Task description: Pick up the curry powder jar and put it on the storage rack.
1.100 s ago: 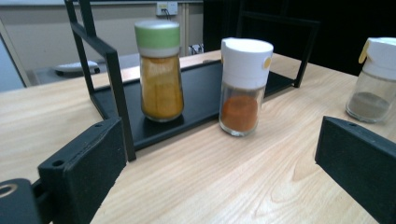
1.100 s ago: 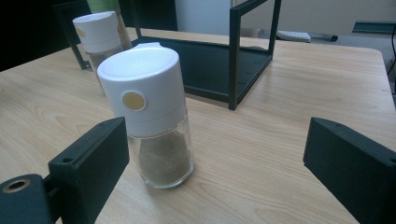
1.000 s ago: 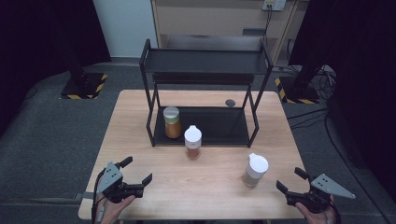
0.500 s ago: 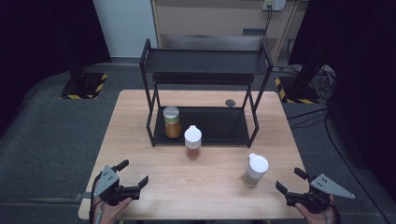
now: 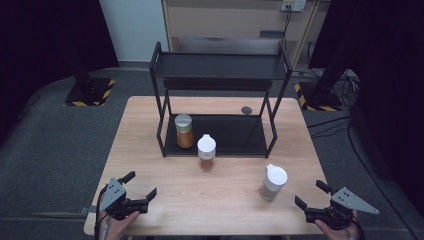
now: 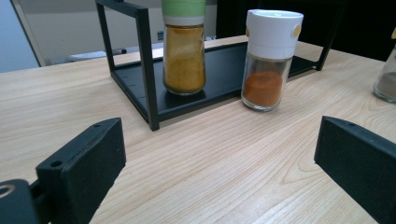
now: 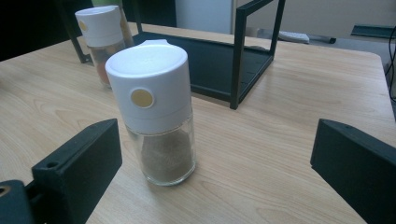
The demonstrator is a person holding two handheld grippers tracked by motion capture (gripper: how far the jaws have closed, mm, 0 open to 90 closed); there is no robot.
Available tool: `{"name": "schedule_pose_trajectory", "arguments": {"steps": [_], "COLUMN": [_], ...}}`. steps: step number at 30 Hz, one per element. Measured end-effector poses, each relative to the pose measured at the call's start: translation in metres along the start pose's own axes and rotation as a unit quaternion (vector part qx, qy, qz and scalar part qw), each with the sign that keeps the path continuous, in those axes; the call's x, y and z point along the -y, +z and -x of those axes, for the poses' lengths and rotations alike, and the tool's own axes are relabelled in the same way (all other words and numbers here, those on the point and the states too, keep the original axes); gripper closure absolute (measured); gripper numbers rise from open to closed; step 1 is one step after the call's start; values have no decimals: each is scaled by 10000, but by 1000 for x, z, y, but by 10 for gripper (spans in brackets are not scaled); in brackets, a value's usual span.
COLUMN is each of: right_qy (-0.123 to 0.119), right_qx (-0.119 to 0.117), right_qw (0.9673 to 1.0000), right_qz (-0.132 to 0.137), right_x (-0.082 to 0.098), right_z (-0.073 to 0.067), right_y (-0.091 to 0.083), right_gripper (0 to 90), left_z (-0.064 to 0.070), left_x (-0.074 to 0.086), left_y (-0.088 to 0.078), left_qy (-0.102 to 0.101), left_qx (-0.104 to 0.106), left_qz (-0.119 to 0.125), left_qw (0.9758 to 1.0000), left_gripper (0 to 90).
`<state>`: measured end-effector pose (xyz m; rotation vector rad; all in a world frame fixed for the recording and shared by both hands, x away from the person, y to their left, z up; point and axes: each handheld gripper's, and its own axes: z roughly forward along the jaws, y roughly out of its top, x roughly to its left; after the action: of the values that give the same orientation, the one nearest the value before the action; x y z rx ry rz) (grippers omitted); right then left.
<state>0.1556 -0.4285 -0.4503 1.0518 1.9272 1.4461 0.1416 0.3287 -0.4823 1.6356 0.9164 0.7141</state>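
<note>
High view: light wood tabletop point(image 5: 150, 125) on grey carpet, dark curtains both sides, pale cabinet at the back wall. Black rack point(image 5: 220, 80) sits toward the far edge; yellow-spice jar point(image 5: 184, 131) on its lower shelf, left end. Red-spice shaker point(image 5: 206, 152) stands just in front of the rack. Grey-spice shaker point(image 5: 273, 182) w/ white cap is near the front right corner, just ahead of my right gripper point(image 5: 311, 195), jaws wide, just been opening, nothing between them. My left gripper point(image 5: 139, 185) at front left corner, also open, empty.
</note>
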Motion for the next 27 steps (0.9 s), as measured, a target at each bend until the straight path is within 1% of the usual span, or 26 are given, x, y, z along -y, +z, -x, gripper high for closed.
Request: {"name": "schedule_pose_trajectory", "arguments": {"steps": [3,5,8,10,13,20,27], "right_qy": [-59,-52,-48,-50,-46,-45,-31], "right_qx": [59,75,49,103,74,34,41], "right_qw": [10000,10000,10000,9999,10000,10000,10000], "right_qz": [9,12,-9,-16,-11,-16,0], "right_x": [0,-1,-1,-1,-1,0,1], "right_z": [-3,-4,-3,-5,-4,-1,-1], "right_y": [-1,-2,-3,-3,-2,-1,-1], "right_gripper": [25,24,18,18,21,30,33], "left_z": [0,1,3,3,3,3,2], "left_x": [1,0,-1,-1,-1,-1,0], "left_y": [0,-1,-2,-2,-2,-2,-3], "left_qy": [13,36,107,138,109,113,77], "left_qx": [-34,-59,-79,-88,-84,-58,-46], "left_qz": [15,-18,-3,-7,-19,-44,-23], "left_qw": [10000,10000,9999,9999,9999,9999,10000], "left_gripper": [4,4,4,4,3,2,1]}}
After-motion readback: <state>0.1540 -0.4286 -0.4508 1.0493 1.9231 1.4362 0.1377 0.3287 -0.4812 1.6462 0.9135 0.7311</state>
